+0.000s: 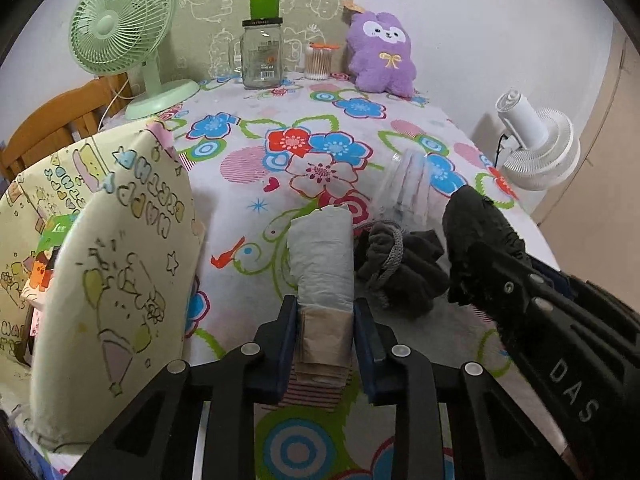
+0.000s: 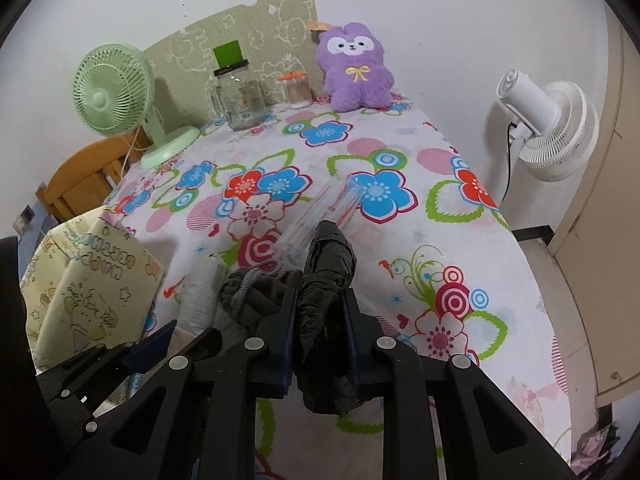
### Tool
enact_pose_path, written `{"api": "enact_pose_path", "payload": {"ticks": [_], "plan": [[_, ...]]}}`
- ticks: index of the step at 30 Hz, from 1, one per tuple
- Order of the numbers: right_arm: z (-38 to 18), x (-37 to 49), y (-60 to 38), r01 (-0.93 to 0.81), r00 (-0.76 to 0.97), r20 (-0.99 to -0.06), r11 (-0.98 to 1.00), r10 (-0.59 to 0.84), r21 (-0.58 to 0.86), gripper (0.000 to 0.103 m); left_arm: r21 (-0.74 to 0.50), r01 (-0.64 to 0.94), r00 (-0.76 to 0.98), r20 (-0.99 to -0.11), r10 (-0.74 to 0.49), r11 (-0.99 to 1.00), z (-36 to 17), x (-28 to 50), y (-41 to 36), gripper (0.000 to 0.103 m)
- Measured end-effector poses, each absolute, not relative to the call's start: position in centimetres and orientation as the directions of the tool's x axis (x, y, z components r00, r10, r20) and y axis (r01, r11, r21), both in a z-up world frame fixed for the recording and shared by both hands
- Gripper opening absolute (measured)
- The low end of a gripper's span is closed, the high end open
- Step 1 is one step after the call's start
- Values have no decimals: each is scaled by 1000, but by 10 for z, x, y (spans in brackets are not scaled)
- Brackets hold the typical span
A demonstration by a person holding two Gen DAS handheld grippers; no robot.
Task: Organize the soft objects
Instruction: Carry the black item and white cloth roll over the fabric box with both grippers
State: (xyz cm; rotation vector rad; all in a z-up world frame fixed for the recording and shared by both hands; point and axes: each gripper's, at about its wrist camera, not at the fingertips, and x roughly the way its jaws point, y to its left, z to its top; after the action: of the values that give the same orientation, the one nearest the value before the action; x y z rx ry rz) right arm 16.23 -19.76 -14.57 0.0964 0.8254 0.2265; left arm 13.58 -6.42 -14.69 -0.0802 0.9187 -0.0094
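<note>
My left gripper (image 1: pixel 325 312) is shut on a folded white and beige soft pack (image 1: pixel 322 256) that stands up between its blue pads above the flowered tablecloth. To its right lies a dark grey drawstring pouch (image 1: pixel 394 264), also seen in the right wrist view as a dark grey pouch (image 2: pixel 256 292). My right gripper (image 2: pixel 320 312) is shut on a rolled black plastic bag (image 2: pixel 328 272); from the left wrist view the same black bag (image 1: pixel 476 236) sticks out of the right gripper's fingers just right of the pouch. A purple plush toy (image 1: pixel 380 54) sits at the table's far edge.
A cream cartoon-print bag (image 1: pixel 112 264) stands at the left. A clear plastic pack (image 1: pixel 404 184) lies mid-table. At the back stand a green fan (image 1: pixel 120 36), a glass jar (image 1: pixel 262 56) and a cotton swab tub (image 1: pixel 319 60). A white fan (image 1: pixel 536 144) is off the right edge.
</note>
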Motion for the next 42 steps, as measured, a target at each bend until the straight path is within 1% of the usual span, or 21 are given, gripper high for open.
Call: {"api": "enact_pose_path", "payload": {"ticks": [16, 22, 32, 37, 42], "plan": [[-108, 130, -190, -201, 698, -672, 969, 246, 147, 24, -54, 33, 664, -745, -63, 998, -109, 109, -75, 27], [-91, 121, -191, -204, 711, -655, 966, 256, 156, 24, -82, 52, 678, -729, -96, 995, -94, 104, -75, 27], [-69, 106, -189, -208, 738, -624, 967, 255, 149, 24, -46, 69, 704, -706, -81, 997, -70, 91, -75, 27], [-58, 97, -189, -205, 756, -604, 967, 253, 149, 24, -17, 57, 725, -687, -53, 998, -59, 82, -74, 27], [-47, 88, -186, -200, 773, -587, 970, 242, 138, 24, -29, 69, 737, -672, -70, 997, -51, 74, -70, 27]]}}
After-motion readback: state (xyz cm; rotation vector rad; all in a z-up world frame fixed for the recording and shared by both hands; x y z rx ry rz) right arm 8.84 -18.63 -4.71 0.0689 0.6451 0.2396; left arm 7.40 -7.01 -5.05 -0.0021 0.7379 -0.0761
